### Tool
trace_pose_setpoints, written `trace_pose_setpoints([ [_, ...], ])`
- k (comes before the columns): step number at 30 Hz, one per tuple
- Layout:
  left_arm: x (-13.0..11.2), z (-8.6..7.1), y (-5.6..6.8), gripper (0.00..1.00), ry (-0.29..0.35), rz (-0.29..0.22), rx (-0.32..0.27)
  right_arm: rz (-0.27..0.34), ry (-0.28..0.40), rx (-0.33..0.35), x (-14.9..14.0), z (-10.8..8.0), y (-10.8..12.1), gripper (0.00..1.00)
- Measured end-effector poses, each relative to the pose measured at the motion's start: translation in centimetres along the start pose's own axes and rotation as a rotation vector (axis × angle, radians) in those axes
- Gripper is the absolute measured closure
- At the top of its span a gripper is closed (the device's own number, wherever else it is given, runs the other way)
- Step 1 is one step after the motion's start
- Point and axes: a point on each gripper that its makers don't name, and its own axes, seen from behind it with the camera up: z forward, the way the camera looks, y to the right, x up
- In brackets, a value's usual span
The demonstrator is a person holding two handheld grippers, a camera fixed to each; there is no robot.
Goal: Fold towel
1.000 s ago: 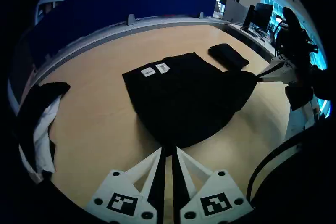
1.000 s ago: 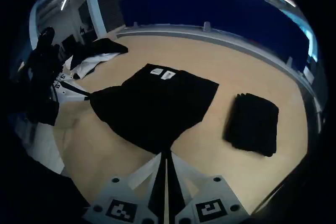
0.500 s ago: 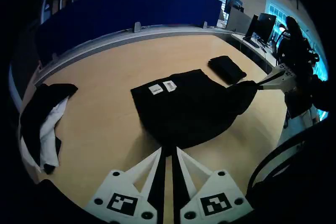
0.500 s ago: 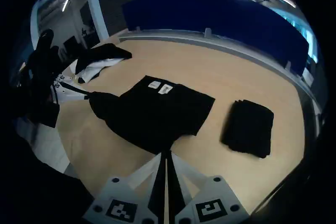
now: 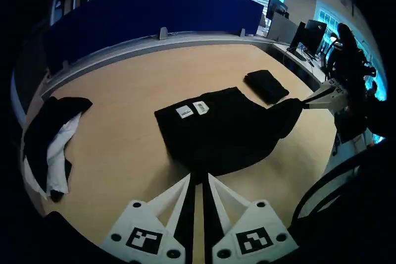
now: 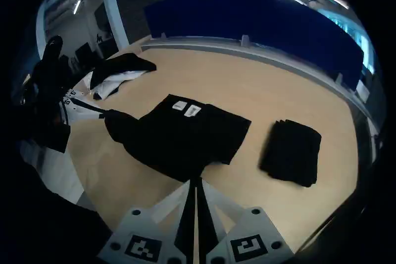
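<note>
A black towel (image 5: 222, 128) with two white tags lies partly spread on the wooden table (image 5: 128, 90). My left gripper (image 5: 198, 177) is shut on its near corner, held up off the table. My right gripper (image 6: 196, 180) is shut on the towel's (image 6: 188, 137) other near corner. From the left gripper view the right gripper (image 5: 303, 105) shows at the far right, pinching cloth. In the right gripper view the left gripper (image 6: 102, 113) is at the left, holding the raised corner.
A folded black towel (image 6: 292, 151) lies on the table to the right, also seen as a folded towel (image 5: 266, 85) in the left gripper view. A heap of black and white cloth (image 5: 52, 140) sits at the left edge. A blue partition (image 5: 148, 11) runs behind the table.
Both grippers have lifted and drawn back with the towel's near corners; the towel looks smaller and farther, and more table shows around it.
</note>
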Motion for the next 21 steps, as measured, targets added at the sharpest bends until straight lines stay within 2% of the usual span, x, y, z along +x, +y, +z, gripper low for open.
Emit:
trace_pose_setpoints([
  [9,1.7,1.0,-1.1,0.91,-0.001,-0.032,-0.002,-0.003,-0.011,0.003,1.2,0.8,1.0,0.98],
  [17,3.6,3.5,-2.7,0.90,-0.003,-0.010,0.013,0.019,-0.021,-0.002,2.9,2.8,3.0,0.98],
  [21,4.7,5.0,-3.4,0.91,-0.003,-0.016,0.013,0.034,-0.030,-0.011,3.4,4.0,4.1,0.98],
])
